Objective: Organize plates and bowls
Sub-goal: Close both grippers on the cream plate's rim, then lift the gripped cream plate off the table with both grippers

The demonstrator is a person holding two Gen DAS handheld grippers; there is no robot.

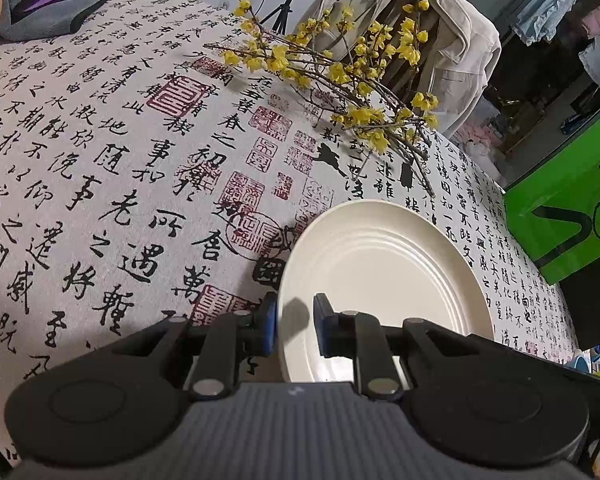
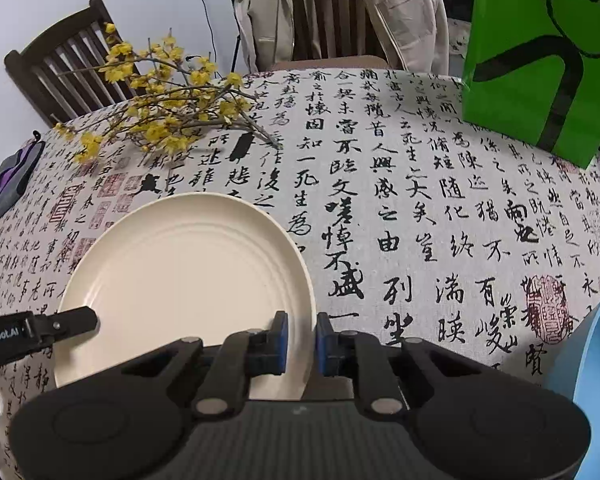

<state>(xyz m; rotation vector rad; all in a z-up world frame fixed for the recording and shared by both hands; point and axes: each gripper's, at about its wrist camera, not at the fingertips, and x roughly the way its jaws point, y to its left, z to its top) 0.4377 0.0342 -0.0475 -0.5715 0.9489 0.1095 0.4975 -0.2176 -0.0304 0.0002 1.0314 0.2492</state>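
Note:
A cream plate with ridged rings is over the calligraphy tablecloth; it also shows in the right wrist view. My left gripper straddles the plate's left rim, one blue pad on each side, with a gap showing. My right gripper straddles the plate's right rim the same way. The left gripper's finger shows at the plate's left edge in the right wrist view. A blue bowl sits at the right edge, partly cut off.
Yellow flower branches lie on the table behind the plate. A green bag stands at the back right. A chair with a beige jacket is behind the table. Grey and purple cloth lies far left.

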